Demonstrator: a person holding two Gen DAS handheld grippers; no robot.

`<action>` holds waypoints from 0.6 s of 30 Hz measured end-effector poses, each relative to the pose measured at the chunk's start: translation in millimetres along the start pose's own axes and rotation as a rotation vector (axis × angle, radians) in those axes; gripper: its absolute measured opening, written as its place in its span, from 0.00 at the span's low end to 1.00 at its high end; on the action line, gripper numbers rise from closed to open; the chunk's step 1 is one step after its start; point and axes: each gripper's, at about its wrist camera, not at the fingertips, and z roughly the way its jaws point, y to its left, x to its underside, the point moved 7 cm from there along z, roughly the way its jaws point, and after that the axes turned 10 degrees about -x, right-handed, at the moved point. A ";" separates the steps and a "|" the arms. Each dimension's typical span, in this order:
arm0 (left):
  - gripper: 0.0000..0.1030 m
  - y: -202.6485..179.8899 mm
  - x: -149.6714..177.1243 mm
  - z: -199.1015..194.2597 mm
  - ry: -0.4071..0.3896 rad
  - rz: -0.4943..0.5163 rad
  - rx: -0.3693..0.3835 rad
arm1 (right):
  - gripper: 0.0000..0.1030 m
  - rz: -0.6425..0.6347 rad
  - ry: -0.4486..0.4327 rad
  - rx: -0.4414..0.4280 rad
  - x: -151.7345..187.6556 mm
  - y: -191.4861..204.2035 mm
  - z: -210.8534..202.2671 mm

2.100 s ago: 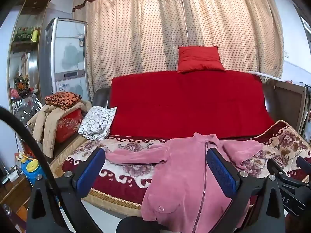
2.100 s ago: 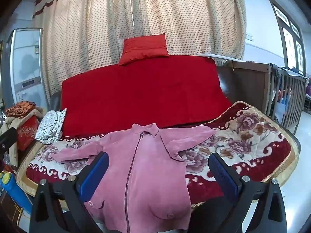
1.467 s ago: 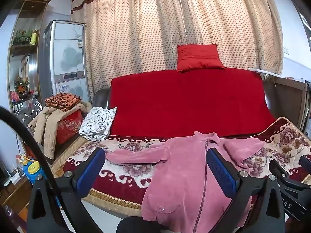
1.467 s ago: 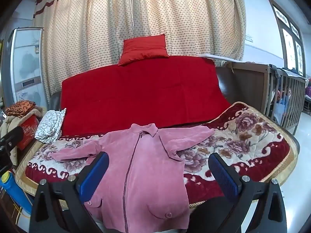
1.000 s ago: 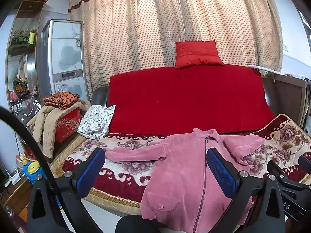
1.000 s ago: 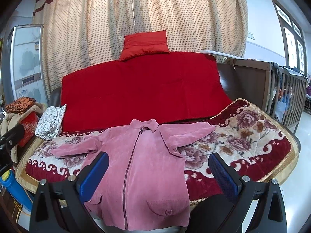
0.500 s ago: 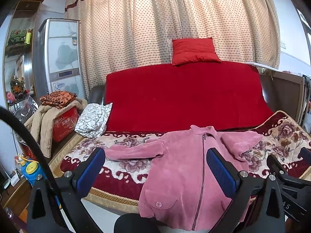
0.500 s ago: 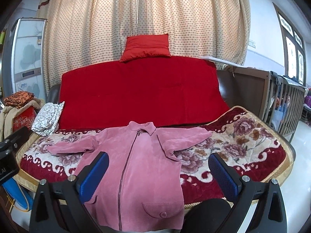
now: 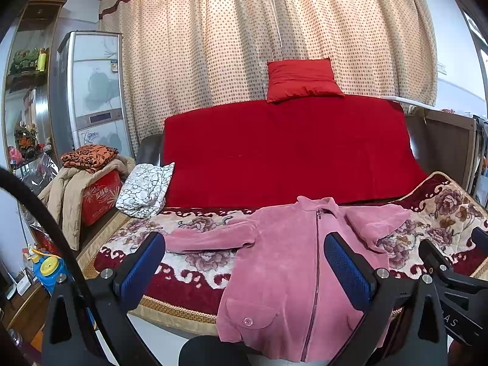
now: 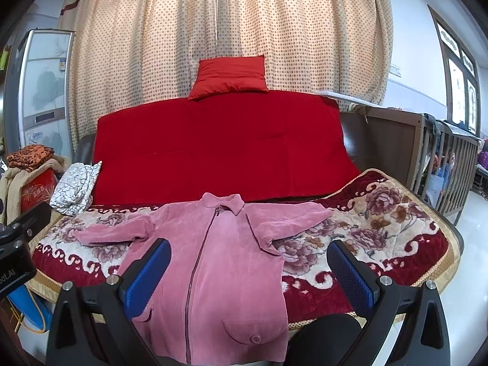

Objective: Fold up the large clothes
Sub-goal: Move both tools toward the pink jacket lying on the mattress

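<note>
Bright, even daylight thru curtains [image 9: 274,30]; sharp centre, heavy fisheye bend + dark vignette at edges; shadows seemingly soft.

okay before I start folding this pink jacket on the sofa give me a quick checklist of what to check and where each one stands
1. Left gripper open, holding nothing: ok.
2. Right gripper open, holding nothing: ok.
3. Pink jacket lying face up, zipper closed: ok.
4. Both sleeves spread out to the sides on the floral sofa cover: ok.
5. Whole jacket supported on the seat: not ok, the hem with its pockets hangs over the front edge.
6. White patterned pillow clear of the jacket: ok, it sits apart at the sofa's end.
</note>
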 end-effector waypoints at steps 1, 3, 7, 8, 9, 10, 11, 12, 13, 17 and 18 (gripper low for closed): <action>1.00 0.1 0.0 0.0 0.000 0.001 -0.001 | 1.00 -0.001 0.000 0.000 0.2 -0.1 -0.2; 1.00 0.7 0.0 0.7 0.001 0.000 0.000 | 1.00 -0.002 -0.002 0.001 -0.2 0.0 -0.2; 1.00 0.0 0.8 1.2 0.002 0.002 0.002 | 1.00 -0.005 0.000 0.001 -0.2 0.6 0.0; 1.00 0.4 1.2 1.3 0.003 0.001 0.003 | 1.00 -0.006 0.001 0.001 -0.5 0.4 0.5; 1.00 0.2 1.3 1.5 0.004 0.000 0.005 | 1.00 -0.007 0.002 0.000 -0.3 0.6 0.7; 1.00 0.2 1.2 1.8 0.006 0.001 0.005 | 1.00 -0.006 0.003 0.000 -0.2 0.6 0.9; 1.00 -0.4 1.6 2.2 0.007 0.002 0.005 | 1.00 -0.006 0.003 0.000 0.0 0.5 1.2; 1.00 0.0 1.9 2.8 0.009 0.003 0.005 | 1.00 -0.007 0.005 0.001 0.2 0.3 1.6; 1.00 0.6 2.8 3.0 0.010 0.003 0.006 | 1.00 -0.007 0.006 0.001 0.5 0.3 1.9; 1.00 -0.3 5.5 6.6 0.021 0.006 0.010 | 1.00 -0.006 0.013 0.000 2.0 0.3 4.3; 1.00 -1.1 6.6 8.2 0.027 0.006 0.012 | 1.00 -0.005 0.015 0.000 2.4 0.1 5.2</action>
